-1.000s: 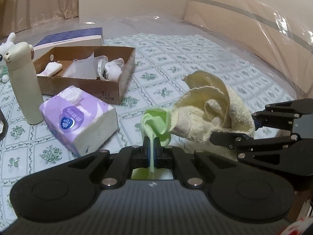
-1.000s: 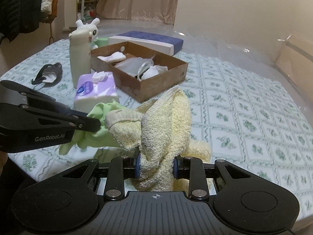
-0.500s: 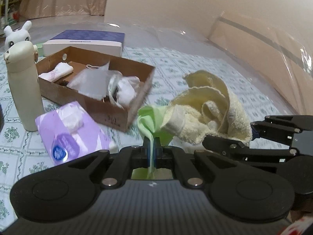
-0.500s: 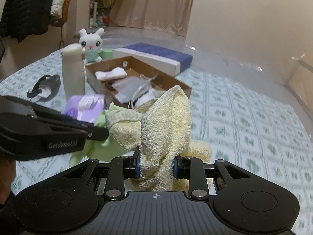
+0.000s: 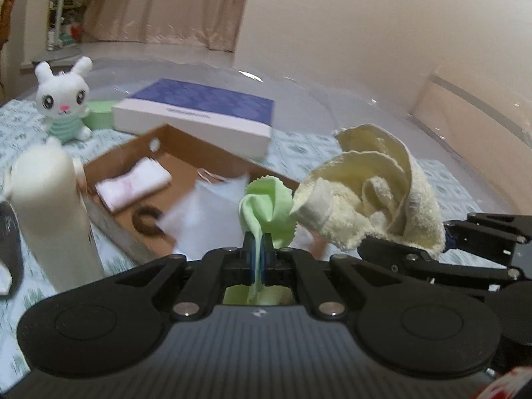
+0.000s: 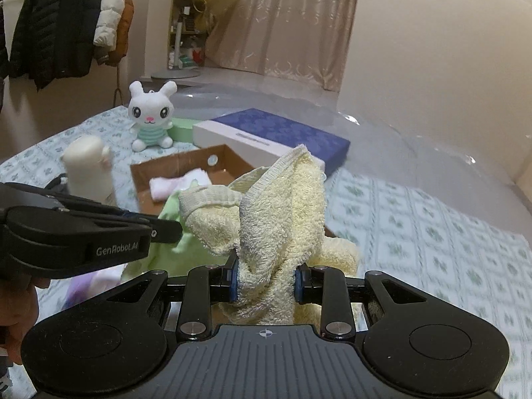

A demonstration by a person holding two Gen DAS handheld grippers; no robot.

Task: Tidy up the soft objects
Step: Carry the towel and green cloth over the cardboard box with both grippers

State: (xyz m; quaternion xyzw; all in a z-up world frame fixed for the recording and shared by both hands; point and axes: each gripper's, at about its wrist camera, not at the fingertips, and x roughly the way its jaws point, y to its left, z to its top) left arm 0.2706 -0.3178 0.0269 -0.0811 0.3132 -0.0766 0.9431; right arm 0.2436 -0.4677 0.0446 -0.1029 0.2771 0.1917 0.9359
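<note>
My left gripper (image 5: 257,259) is shut on a thin light green cloth (image 5: 266,206), held in the air above the near edge of an open cardboard box (image 5: 186,153). My right gripper (image 6: 266,282) is shut on a bunched pale yellow towel (image 6: 282,206), held right beside the green cloth (image 6: 173,246). The towel (image 5: 375,193) shows to the right in the left wrist view, and the box (image 6: 186,163) lies behind it in the right wrist view. The box holds a folded white-pink cloth (image 5: 133,184), a dark ring and white plastic wrap.
A cream bottle (image 5: 56,212) stands left of the box. A white plush rabbit (image 6: 151,116), a green item and a blue-topped flat box (image 6: 272,136) sit behind it. A purple tissue pack (image 6: 89,282) lies below the left gripper. The table has a green-patterned cover.
Both grippers have risen and moved toward the cardboard box with their cloths still held. The tissue pack has dropped out of the left wrist view; the rabbit has come into view.
</note>
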